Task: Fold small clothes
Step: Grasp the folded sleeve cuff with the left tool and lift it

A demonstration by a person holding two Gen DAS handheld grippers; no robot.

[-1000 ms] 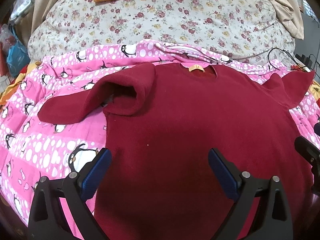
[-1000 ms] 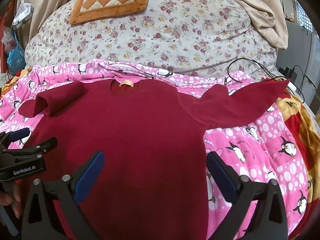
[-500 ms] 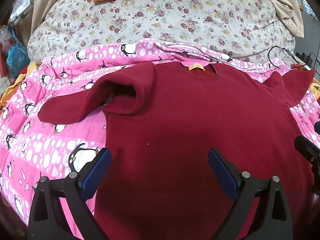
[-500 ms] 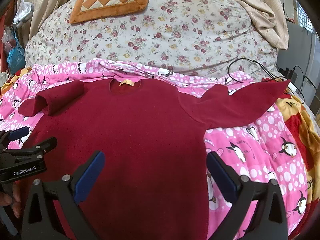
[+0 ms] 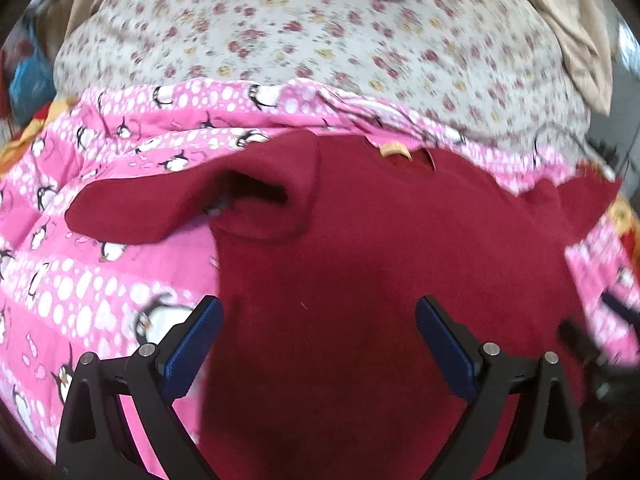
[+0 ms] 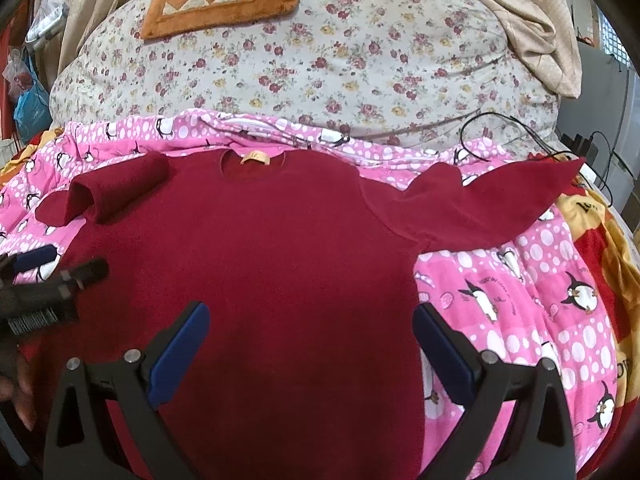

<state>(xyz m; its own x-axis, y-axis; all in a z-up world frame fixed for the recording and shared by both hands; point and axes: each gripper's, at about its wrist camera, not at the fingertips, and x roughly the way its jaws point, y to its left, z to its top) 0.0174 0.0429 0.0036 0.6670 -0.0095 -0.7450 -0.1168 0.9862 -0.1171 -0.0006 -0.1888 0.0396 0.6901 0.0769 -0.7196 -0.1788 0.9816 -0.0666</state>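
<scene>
Red sweater spread flat on your bed

Your dark red sweater [image 6: 280, 248] lies front-up on the pink penguin blanket [image 6: 520, 300], its yellow neck label [image 6: 256, 157] away from you; one sleeve [image 5: 192, 204] is doubled back at the shoulder, the other sleeve [image 6: 500, 204] stretches outward. Your left tool [image 5: 318, 336] and right tool [image 6: 310, 340] both hover over the hem, jaws wide, holding nothing.

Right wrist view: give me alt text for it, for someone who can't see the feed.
A dark red long-sleeved sweater lies flat, neck label away from the camera, on a pink penguin-print quilt; one sleeve is spread out to the right, the other bunched at the left. The open right gripper hovers over its lower body, with the left gripper at the left edge.
</scene>
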